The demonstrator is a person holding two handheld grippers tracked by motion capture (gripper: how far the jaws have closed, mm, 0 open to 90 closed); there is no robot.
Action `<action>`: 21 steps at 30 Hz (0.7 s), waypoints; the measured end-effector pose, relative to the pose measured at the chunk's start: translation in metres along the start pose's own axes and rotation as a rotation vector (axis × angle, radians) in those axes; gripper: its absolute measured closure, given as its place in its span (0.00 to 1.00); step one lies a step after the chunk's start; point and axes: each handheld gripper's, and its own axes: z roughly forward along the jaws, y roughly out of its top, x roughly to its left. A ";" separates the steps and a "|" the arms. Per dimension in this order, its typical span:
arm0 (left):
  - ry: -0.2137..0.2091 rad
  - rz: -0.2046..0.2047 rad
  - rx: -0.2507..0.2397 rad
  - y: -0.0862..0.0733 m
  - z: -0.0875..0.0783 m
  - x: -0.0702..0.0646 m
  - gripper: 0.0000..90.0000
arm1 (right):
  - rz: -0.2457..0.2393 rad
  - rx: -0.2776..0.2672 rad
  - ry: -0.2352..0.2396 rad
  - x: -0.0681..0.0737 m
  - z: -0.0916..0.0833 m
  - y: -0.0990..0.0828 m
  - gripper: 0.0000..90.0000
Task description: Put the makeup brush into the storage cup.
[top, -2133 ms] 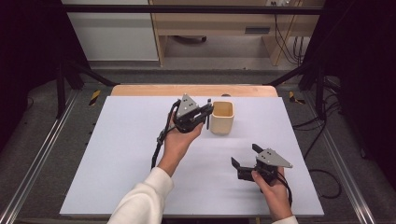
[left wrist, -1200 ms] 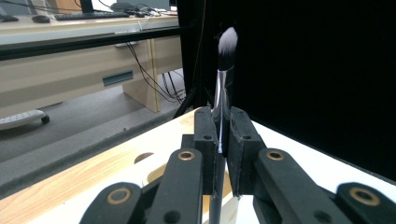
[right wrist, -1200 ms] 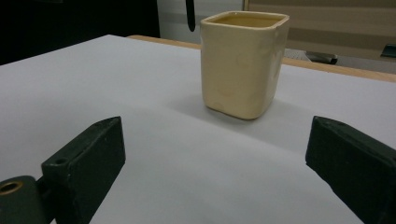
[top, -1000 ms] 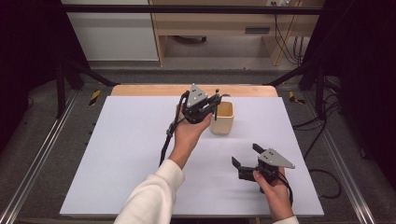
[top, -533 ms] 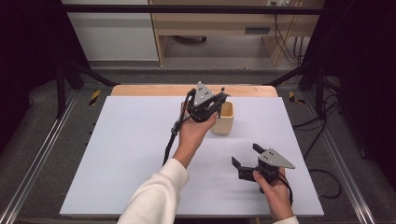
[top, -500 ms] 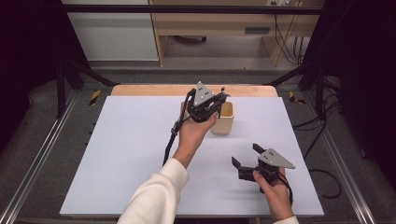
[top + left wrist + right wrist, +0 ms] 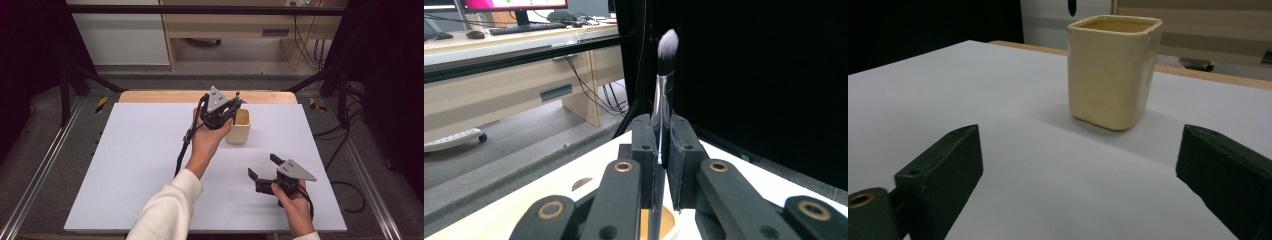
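Left gripper view: brush (image 7: 663,90) between jaws

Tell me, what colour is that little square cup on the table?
Pale cream-yellow; the cup shows best in the right gripper view.

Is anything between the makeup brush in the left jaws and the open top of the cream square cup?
Nothing visible. The left gripper holds the makeup brush upright just above the cream square cup, whose mouth looks unobstructed.

cup (image 7: 1113,70): cream, smooth, faint sheen, looks ceramic or plastic
brush (image 7: 663,80): shiny metal ferrule, soft pale bristles
table (image 7: 150,165): matt white sheet; bare wood edge behind cup
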 end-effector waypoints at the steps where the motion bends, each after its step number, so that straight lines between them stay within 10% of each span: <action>1: 0.003 0.001 0.003 0.000 0.001 0.001 0.92 | 0.002 -0.001 0.000 0.000 0.000 0.000 0.07; 21: 0.003 0.028 -0.019 0.005 0.011 -0.002 0.92 | -0.005 0.008 0.001 0.001 0.002 -0.001 0.06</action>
